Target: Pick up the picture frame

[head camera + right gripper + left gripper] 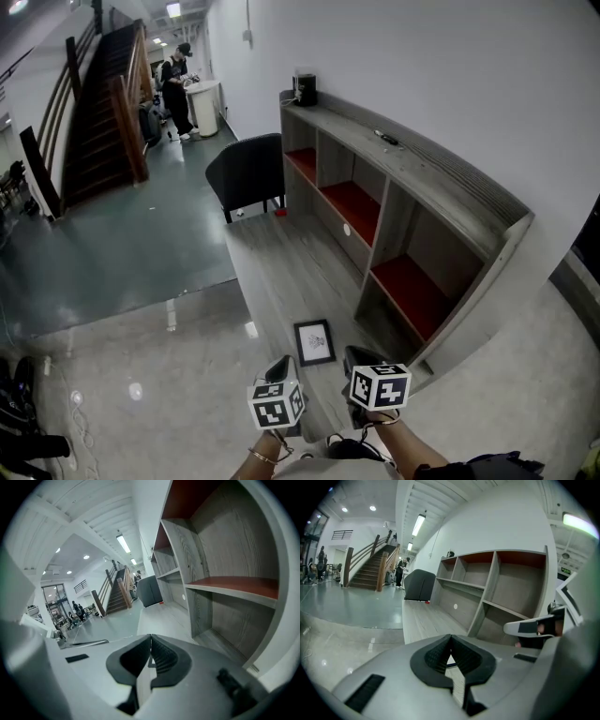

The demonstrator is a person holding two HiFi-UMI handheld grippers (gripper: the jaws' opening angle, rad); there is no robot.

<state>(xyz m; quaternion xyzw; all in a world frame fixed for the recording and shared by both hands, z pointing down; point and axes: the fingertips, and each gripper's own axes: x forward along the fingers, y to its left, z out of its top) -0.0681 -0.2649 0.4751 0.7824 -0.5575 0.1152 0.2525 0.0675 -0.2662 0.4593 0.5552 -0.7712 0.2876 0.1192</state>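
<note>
On the pale grey wood-plank platform [272, 272] in front of the shelving, the small black-rimmed picture frame with a white print [315, 342] is lying flat, face up, just off the bottom corner of the long grey wooden shelf unit with red boards [403, 216]. Nothing is touching it.

The left gripper [279, 366] and the right gripper [361, 358] are hovering side by side at the near edge of the head view. Both are pointing forward and downward, with the frame lying just ahead of them and between their lines. In the left gripper view, the left gripper [450, 640] is showing its ribbed black pads pressing together at the tips, clenched on nothing. The right gripper [150, 640] is doing the same in its own view, its pads meeting with nothing held.

Farther along the platform, a black upholstered chair [246, 173] is standing beside the far end of the shelf unit, and a small black box [304, 89] is sitting on the unit's top. Across the glossy floor, a dark wooden staircase [103, 103] is rising on the left, and a person in dark clothes [176, 89] is standing at a white counter [206, 103].
</note>
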